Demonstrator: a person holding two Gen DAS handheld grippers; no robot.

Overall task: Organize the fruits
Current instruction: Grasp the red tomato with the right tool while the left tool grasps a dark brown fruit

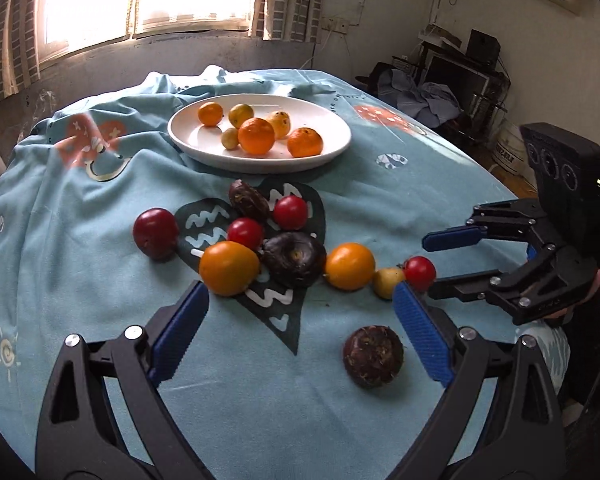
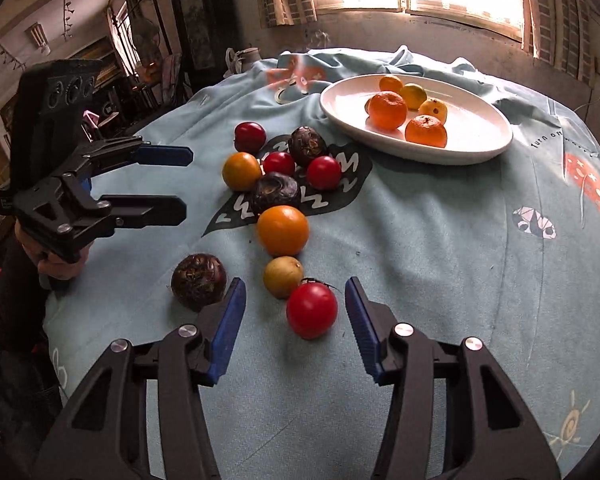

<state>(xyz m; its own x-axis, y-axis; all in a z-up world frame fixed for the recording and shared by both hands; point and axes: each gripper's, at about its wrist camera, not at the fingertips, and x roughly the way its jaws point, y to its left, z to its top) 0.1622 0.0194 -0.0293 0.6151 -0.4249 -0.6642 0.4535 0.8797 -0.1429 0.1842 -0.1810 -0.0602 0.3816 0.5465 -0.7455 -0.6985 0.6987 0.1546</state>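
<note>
The right gripper (image 2: 296,320) is held low at the near edge of the worktop (image 2: 440,280), its fingers apart and nothing clamped. A red fruit (image 2: 311,310) is seen just ahead, between the blue pads (image 2: 228,332), with no contact visible. A small tan fruit (image 2: 283,276) lies just beside the red fruit, on its far side, and a dark wrinkled fruit (image 2: 199,280) lies near the left pad.

The left gripper (image 1: 300,336) is likewise spread wide and empty, above a bare patch of the blue cloth (image 1: 80,280); an orange fruit (image 1: 228,268) is close to its left finger.

Toward the middle of the worktop, red, orange and dark fruits are clustered, several touching. Beyond them, toward the far edge, a white plate (image 2: 476,148) is set; orange and yellow citrus are already gathered in it.

Risks, as judged:
- If the right gripper is closed off-centre, the round red fruit may be squeezed out and rolled toward the near edge.
- The tan fruit may be nudged by a pad, owing to its closeness.
- The loose, wrinkled cloth may be dragged by a low fingertip, and the cluster disturbed.
- Excess clamping force may bruise soft fruit.
</note>
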